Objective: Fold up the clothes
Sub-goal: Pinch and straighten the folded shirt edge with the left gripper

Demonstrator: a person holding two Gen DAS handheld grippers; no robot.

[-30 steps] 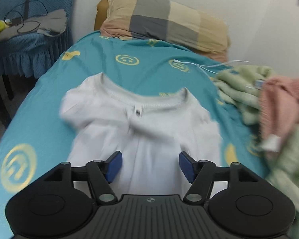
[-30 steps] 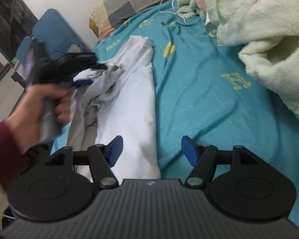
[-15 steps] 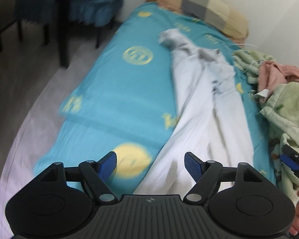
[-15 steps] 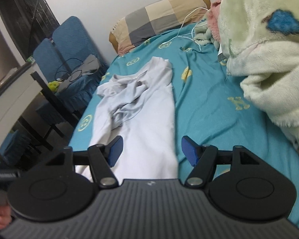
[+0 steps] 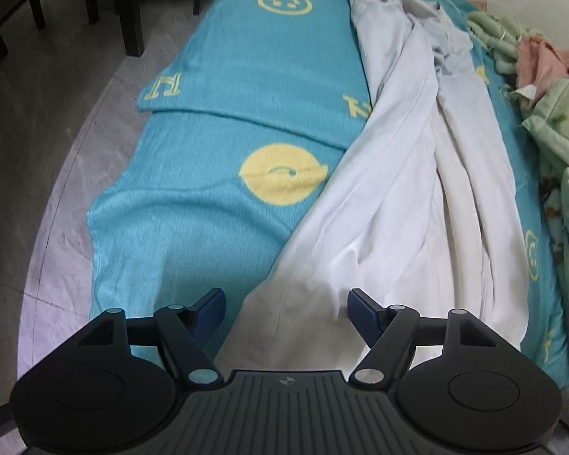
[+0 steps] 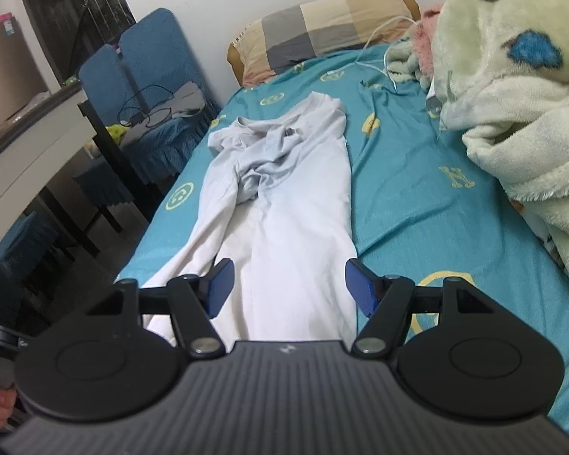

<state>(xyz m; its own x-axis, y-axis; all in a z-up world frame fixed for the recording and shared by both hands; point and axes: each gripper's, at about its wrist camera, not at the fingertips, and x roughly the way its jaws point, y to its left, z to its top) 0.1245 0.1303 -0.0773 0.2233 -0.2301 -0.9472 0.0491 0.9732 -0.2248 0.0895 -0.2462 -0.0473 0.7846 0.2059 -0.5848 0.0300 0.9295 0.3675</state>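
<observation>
Bed: teal bedspread (image 6: 417, 197) with yellow printed marks covers the surface; in the left wrist view its near corner is turned back in a fold and its edge hangs toward the grey floor (image 5: 38, 144).
Blanket heap: pale green fleece blanket (image 6: 512, 87) piled along the right side of the bed, with a pink cloth (image 5: 542, 57) in the heap; it lies near the garment but apart from it.
Pillow: checked pillow (image 6: 322, 26) at the head of the bed against the white wall; a white cable (image 6: 379, 53) trails from it across the spread.
Side furniture: blue-covered chairs (image 6: 140, 60) to the left of the bed, one carrying cords and a grey item; a dark-legged table (image 6: 30, 129) stands nearer.
Garment: white shirt (image 6: 284, 204) lies lengthwise down the middle of the bed, collar end bunched and rumpled toward the pillow, hem end nearest both grippers, long creases along the body.
Left gripper (image 5: 286, 309): jaws spread wide, nothing held; the shirt's lower left edge lies between and below the blue pads.
Right gripper (image 6: 288, 284): jaws spread wide, nothing held; the hem end lies between the pads.
Change: one second earlier the left camera faced the collar near the pillow; it now looks along the shirt from the foot end, and the right view has drawn back likewise.
</observation>
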